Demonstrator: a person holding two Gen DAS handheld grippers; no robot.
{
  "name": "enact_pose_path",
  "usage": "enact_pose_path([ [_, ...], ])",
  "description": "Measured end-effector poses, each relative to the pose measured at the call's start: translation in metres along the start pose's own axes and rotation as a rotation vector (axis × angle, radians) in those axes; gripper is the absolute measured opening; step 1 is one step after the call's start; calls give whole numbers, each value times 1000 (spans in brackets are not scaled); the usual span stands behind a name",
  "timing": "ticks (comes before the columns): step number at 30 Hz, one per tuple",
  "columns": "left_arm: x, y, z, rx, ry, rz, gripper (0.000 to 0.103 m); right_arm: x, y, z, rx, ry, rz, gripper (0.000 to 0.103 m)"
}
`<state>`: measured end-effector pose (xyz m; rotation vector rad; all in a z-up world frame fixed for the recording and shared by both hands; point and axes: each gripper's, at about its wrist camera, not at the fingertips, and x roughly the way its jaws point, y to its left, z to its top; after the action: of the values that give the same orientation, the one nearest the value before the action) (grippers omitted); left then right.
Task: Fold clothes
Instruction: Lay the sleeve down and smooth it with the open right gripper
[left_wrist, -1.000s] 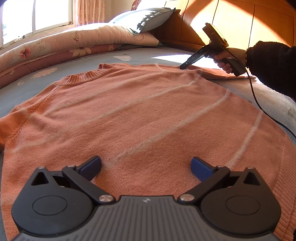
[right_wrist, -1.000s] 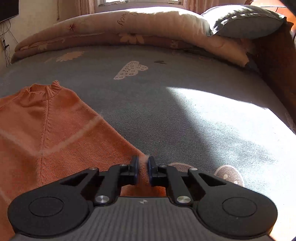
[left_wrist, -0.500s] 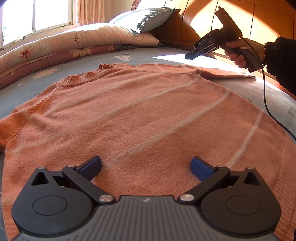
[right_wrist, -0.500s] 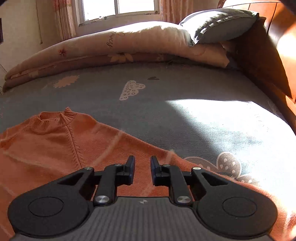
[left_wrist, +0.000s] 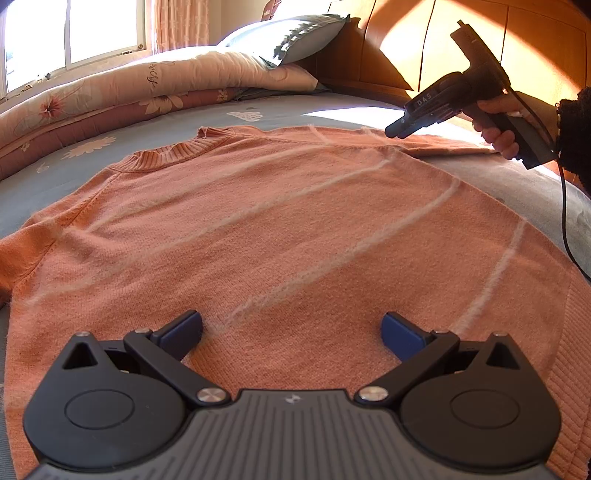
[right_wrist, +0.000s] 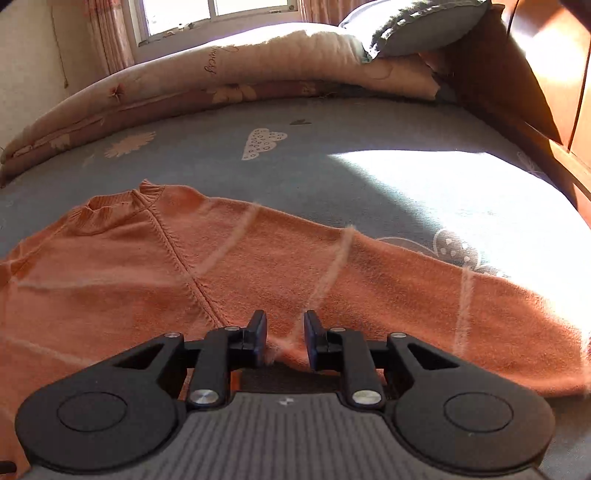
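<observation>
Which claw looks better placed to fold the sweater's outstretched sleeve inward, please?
The right claw: it hovers, open, right over the sleeve, whereas the left claw sits wide open over the sweater near the hem.

The left gripper (left_wrist: 291, 332) hides the near hem of the orange sweater (left_wrist: 280, 229), and the sweater's left sleeve runs off the left edge of the left wrist view. The person's sleeve (left_wrist: 576, 133) is cut by the right edge there. In the right wrist view, the right gripper (right_wrist: 285, 338) covers the underside of the sweater's right sleeve (right_wrist: 424, 291), whose cuff leaves the frame.
</observation>
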<state>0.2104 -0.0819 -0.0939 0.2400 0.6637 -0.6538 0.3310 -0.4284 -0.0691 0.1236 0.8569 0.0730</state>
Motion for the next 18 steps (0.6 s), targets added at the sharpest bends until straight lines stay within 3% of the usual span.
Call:
enact_pose_path([
  [1, 0, 0, 0, 0, 0, 0, 102, 1, 3, 0, -3, -1, -4, 36],
  [5, 0, -1, 0, 0, 0, 2, 102, 3, 9, -1, -1, -9, -18, 39],
  [13, 0, -2, 0, 0, 0, 4, 103, -10, -53, 14, 257, -126, 33, 50],
  [18, 0, 0, 0, -5, -1, -1, 103, 26, -76, 31, 289, -149, -45, 49],
])
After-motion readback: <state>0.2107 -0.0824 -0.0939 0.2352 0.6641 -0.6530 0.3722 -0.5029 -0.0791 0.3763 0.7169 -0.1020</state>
